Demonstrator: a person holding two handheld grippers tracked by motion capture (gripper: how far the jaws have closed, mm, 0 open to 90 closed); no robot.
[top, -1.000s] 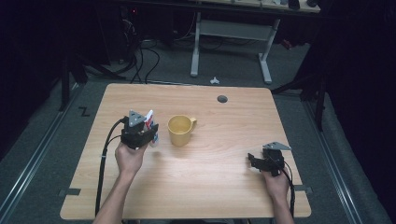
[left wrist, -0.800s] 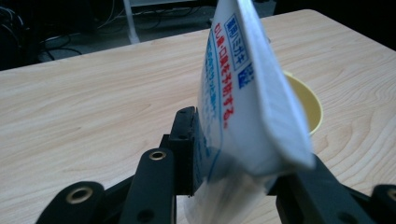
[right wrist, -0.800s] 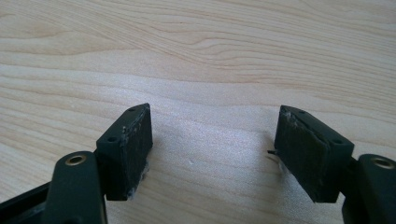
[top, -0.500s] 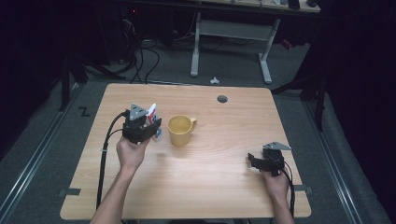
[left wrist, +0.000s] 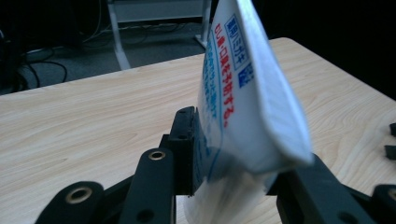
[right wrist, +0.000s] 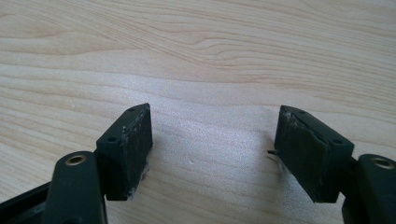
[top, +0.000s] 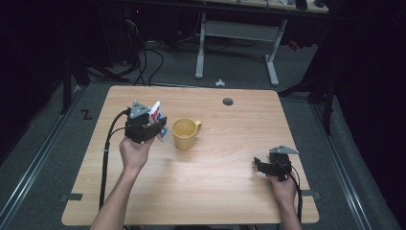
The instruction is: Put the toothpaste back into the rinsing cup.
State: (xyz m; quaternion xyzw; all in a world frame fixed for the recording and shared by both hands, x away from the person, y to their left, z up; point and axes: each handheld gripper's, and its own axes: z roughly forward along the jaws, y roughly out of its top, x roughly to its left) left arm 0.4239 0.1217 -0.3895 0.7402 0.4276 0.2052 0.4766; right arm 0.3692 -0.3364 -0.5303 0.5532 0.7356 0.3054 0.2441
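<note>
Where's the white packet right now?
The white packet is clamped in the left gripper, left of the yellow mug in the high view.

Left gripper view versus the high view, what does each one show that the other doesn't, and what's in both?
Left gripper view alone: the red and blue print on the white pouch, close enough to see as lettering, and the pads pressing its lower part. High view alone: the yellow mug beside the pouch, the person's forearms, the right gripper low over the table, and the floor beyond. Both: the pouch shut in the left gripper and the wooden table.
</note>
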